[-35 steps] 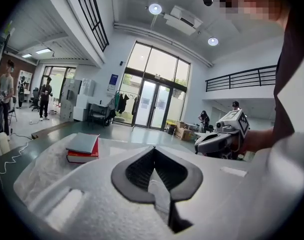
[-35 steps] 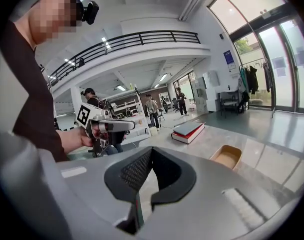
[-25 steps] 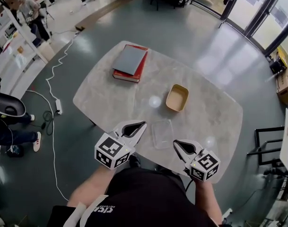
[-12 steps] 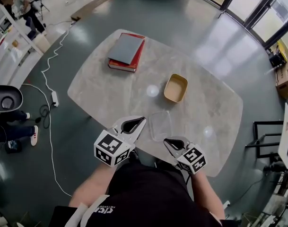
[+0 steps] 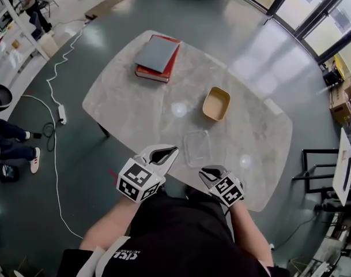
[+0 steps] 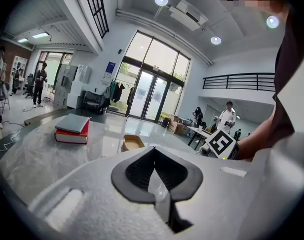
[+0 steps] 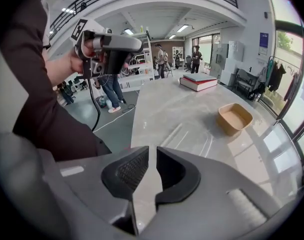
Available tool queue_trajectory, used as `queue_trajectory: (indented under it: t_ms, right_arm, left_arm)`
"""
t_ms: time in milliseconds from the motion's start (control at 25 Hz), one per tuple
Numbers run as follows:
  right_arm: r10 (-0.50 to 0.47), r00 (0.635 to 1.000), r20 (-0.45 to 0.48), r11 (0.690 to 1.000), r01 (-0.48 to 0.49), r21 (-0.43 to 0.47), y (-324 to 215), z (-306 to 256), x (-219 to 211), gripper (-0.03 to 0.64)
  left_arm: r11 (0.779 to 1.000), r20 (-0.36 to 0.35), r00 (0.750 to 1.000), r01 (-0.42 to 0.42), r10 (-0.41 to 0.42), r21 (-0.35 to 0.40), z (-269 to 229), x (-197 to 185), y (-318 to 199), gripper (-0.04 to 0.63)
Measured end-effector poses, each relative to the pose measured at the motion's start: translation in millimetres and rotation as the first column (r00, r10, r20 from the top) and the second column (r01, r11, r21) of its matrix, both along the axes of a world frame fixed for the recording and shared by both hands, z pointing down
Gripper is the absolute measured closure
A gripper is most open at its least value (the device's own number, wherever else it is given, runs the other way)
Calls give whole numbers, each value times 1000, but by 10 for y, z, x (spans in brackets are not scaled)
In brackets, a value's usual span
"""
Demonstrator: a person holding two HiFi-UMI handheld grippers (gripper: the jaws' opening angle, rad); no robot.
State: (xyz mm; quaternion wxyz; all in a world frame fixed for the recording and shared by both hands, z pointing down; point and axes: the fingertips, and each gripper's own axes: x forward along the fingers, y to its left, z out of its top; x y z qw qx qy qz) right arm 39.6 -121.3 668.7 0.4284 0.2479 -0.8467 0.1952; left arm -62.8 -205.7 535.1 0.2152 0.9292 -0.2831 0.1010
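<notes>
Both grippers hover over the near edge of a marble table (image 5: 135,108), in front of the person's torso. My left gripper (image 5: 173,150) (image 6: 152,150) is shut and holds nothing; its tips meet. My right gripper (image 5: 203,172) (image 7: 152,152) shows a narrow gap between its jaws, with nothing in it. A clear plastic tray (image 5: 197,148) (image 7: 194,136) lies on the table between and just beyond the two grippers. Farther out stands a tan container (image 5: 216,103) (image 6: 132,142) (image 7: 234,118). Two stacked books (image 5: 157,57) (image 6: 72,129) (image 7: 197,81), grey on red, lie at the far left.
A white cable (image 5: 53,126) runs over the grey floor left of the table. A seated person's legs (image 5: 8,131) are at the far left. Other people stand in the hall behind (image 6: 226,121). Glass doors (image 6: 152,101) close the far side.
The right gripper has drawn in toward the body and tilted down at the table; its jaws have parted slightly. The left gripper has turned, so the tan container shows ahead of it.
</notes>
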Motion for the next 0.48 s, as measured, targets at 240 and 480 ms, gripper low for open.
queue_trajectory:
  t_ms: [240, 480]
  right_arm:
    - [-48, 994, -95, 999, 48, -1, 10, 236, 132, 548]
    - [-180, 962, -204, 984, 173, -51, -4, 585, 81, 511]
  left_arm:
    - [1000, 11, 1000, -23, 23, 17, -3, 15, 68, 594]
    - [1000, 3, 1000, -5, 5, 9, -22, -9, 127, 594]
